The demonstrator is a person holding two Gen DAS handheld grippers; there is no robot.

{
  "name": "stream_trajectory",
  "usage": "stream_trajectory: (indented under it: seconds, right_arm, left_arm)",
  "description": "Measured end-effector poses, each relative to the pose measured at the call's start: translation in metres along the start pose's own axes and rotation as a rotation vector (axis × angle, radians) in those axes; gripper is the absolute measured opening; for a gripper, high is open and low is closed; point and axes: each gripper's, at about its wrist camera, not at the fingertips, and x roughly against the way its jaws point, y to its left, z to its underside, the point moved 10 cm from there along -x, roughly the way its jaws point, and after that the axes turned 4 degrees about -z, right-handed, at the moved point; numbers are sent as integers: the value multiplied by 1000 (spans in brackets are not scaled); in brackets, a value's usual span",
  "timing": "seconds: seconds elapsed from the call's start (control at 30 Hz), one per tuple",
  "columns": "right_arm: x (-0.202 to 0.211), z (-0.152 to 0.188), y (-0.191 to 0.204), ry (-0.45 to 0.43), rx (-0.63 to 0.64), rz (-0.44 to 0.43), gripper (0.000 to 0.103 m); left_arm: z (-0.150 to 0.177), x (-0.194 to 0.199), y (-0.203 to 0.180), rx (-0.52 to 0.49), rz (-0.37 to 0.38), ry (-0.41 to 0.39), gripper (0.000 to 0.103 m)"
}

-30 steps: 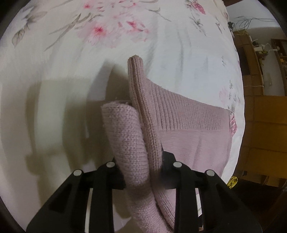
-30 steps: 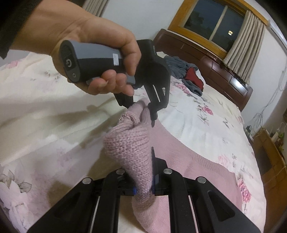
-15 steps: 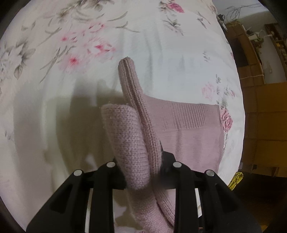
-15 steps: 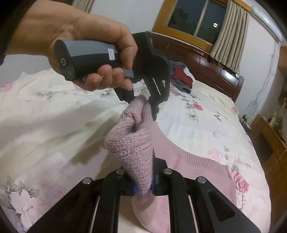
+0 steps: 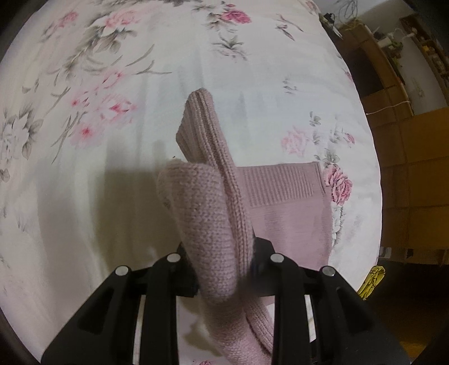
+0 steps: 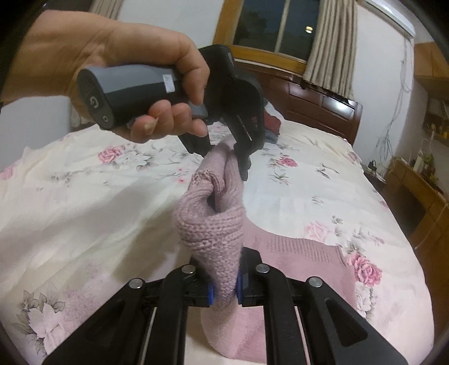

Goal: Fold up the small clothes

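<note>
Floral bedsheet (image 6: 322, 179) under a pink knit garment (image 6: 213, 227) held up by two grippers.

Both claws are clamped on bunched folds of the knit: the right gripper (image 6: 224, 289) pinches a fold between its blue-edged pads, and the left gripper (image 5: 224, 269), held in a hand (image 6: 134, 75), bites a ribbed edge. Between them the fabric hangs in a twisted loop, while its flat ribbed hem lies on the sheet. Behind stand a dark wooden headboard (image 6: 322, 101), a curtained window (image 6: 277, 25) and a heap of clothes (image 6: 270, 126).
</note>
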Motion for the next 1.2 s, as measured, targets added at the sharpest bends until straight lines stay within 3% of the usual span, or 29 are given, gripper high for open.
stream_trajectory:
  seconds: [0.63, 1.2]
  right_arm:
    - [27, 21, -75, -26, -181, 18, 10]
    - [35, 89, -138, 20, -339, 56, 10]
  left_arm:
    - [-8, -17, -95, -113, -93, 17, 24]
    - [4, -95, -177, -216, -183, 30, 24]
